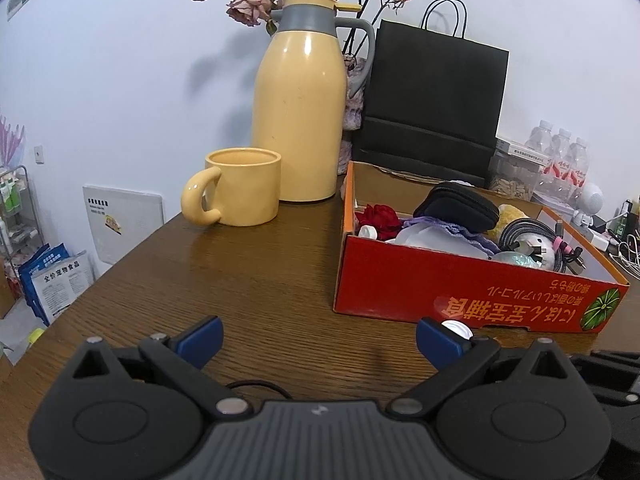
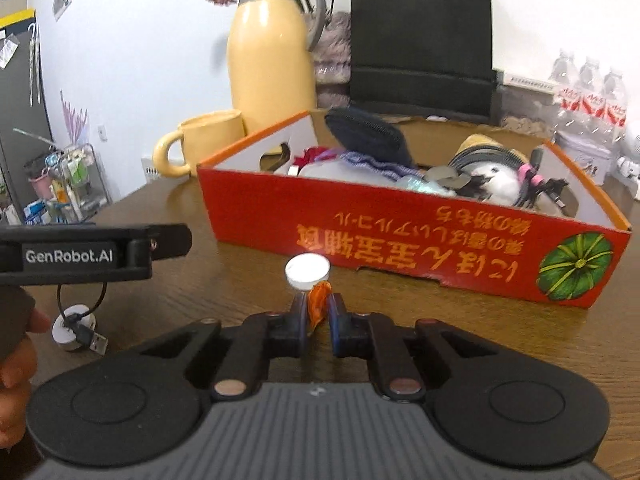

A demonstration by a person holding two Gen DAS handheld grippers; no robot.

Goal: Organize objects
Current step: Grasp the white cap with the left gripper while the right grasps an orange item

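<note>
- Right up close, our right gripper [image 2: 318, 320] has its fingers [image 2: 299, 322] pinched shut on a small orange-wrapped piece [image 2: 319, 303], low over the wooden surface [image 2: 224, 280].
- Just ahead of that sits a white cap [image 2: 307, 273], touching or nearly touching the wrapper; we cannot tell which.
- Beyond it stands the red box [image 2: 400, 236], already crowded with a black pouch [image 2: 366, 136], cables and soft bits.
- Our left gripper [image 1: 319, 338] hovers with fingers wide apart, holding nothing.
- Off to the left, a white puck with a USB cable [image 2: 76, 330] lies on the surface, still outside the box.
- Risk, as we judge it: the grip catches only thin, crinkly wrapping, so the piece could slip free on the lift.
- Dragging forward could also knock the cap away.
- Coming in too low, we would clip the box's near wall.
</note>
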